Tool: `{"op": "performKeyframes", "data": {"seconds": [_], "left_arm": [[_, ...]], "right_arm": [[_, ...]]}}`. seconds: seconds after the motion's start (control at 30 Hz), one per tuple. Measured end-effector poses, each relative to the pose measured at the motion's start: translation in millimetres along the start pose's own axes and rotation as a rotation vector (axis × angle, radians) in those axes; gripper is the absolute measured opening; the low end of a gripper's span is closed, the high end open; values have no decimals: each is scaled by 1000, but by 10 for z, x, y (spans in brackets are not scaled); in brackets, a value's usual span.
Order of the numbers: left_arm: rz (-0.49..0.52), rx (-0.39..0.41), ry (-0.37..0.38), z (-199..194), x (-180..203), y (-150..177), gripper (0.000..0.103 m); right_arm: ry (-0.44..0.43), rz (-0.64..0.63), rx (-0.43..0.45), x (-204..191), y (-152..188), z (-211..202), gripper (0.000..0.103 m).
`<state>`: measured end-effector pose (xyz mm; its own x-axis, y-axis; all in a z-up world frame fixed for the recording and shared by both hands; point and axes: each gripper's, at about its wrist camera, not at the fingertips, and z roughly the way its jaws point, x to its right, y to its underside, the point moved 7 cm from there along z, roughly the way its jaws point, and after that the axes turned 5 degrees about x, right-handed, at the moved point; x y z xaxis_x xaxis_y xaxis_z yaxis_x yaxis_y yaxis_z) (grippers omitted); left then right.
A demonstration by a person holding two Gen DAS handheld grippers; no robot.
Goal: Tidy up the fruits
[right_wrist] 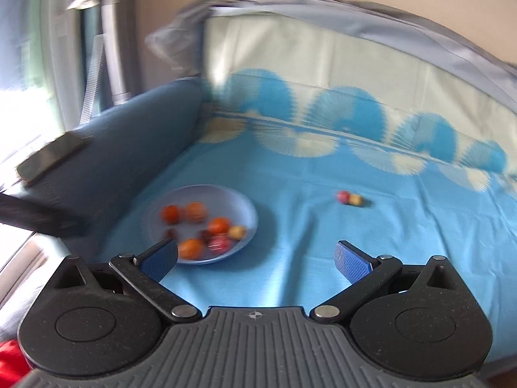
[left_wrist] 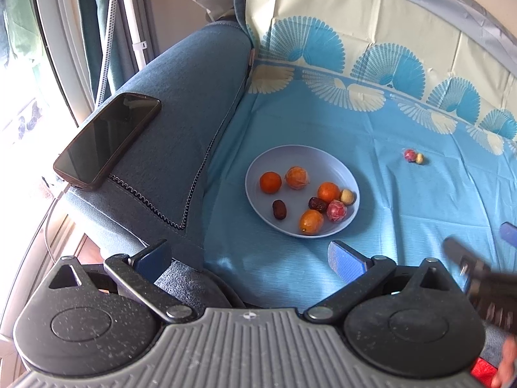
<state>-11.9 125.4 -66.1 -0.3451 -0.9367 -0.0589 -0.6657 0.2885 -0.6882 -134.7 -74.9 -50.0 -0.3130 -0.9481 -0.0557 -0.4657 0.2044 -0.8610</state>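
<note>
The cloth (left_wrist: 371, 168) covered the seat, and the plate (left_wrist: 258, 165) lay on it just beside the armrest (left_wrist: 181, 110); all places below are given from the plate. A phone (left_wrist: 108, 137) lay on the armrest, left of the plate and well apart from it.

The plate held the sorted fruit: four orange ones, two dark dates, one red-pink piece and one pale yellow piece. In the right wrist view the plate (right_wrist: 239, 203) was blurred, so its contents could not be counted there.

Two pieces lay on the bare cloth, right of the plate and farther back, well apart from its rim: a red fruit (left_wrist: 409, 155) and a yellow fruit (left_wrist: 419, 158), touching. Their shared axis ran roughly left to right. In the right wrist view the red fruit (right_wrist: 343, 196) and yellow fruit (right_wrist: 355, 199) sat ahead of that tool and slightly to its right.

The left gripper (left_wrist: 248, 257) was spread wide with nothing between its fingers; it stood at the near edge of the plate, partly over the armrest. The right gripper (right_wrist: 257, 257) was likewise spread wide and empty, near and to the right of the plate.

Judgement: the right gripper was nearer the pair, and a forward reach would suit. With the two pieces touching, closing across the pair could disturb both.
</note>
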Motion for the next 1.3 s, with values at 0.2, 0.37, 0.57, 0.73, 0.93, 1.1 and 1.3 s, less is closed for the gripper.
{"op": "performKeyframes", "data": {"seconds": [0.2, 0.37, 0.57, 0.73, 0.93, 1.1, 1.3], "left_arm": [[2, -48, -12, 209, 157, -113, 103], [63, -105, -16, 495, 426, -233, 103], [90, -145, -31, 875, 671, -431, 103], [83, -166, -26, 1229, 879, -603, 103], [118, -140, -7, 1637, 1286, -811, 103], [171, -88, 69, 2025, 1874, -991, 103], [329, -4, 223, 2672, 2796, -1026, 103]], "right_arm": [[202, 79, -38, 801, 237, 644, 102], [254, 84, -76, 1309, 478, 1379, 102], [314, 148, -94, 1800, 516, 2308, 102], [295, 77, -98, 1919, 476, 2958, 102], [308, 77, -56, 2115, 279, 3354, 102], [361, 179, -54, 2501, 307, 3374, 102], [327, 201, -51, 2747, 341, 3369, 102]]}}
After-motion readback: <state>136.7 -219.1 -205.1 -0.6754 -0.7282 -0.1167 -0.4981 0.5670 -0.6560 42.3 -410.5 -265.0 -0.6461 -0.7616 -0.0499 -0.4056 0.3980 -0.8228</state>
